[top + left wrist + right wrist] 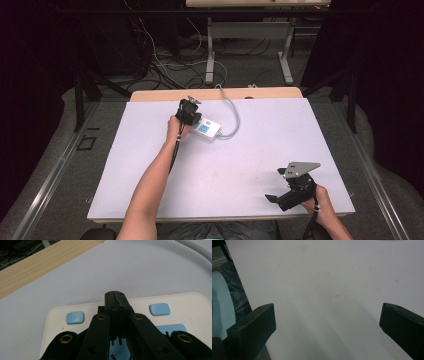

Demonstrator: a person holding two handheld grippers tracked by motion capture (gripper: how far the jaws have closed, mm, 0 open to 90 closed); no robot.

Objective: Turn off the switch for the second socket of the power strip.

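High view: a white power strip (206, 128) with blue sockets and blue buttons lies on the far middle of the white table (250, 150), just short of the wooden far edge (215, 94); its grey cord (231, 112) loops away toward that edge. The left gripper (189, 114) stands over the strip's left end, held by the left hand (176, 129) on an outstretched forearm. The right gripper (287, 190) rests well apart at the near right corner of the table, tipped on its side.

Left gripper view: the two black jaws are pressed together with nothing between them, and their joined tip (115, 296) points down at the strip's top face, between two blue buttons (75, 317) (159, 309). Whether the tip touches the casing cannot be told. Blue socket panels show under the linkage near the bottom edge, a detail too small to read from above.

Right gripper view: the jaws stand spread wide over bare tabletop, gripping nothing; a pale blue sleeve (220, 307) shows at the left edge.

Judgement: the work appears to be pressing a switch on the strip with the closed jaws. The approach is made; no button looks pressed yet, so the press itself seems left to do.
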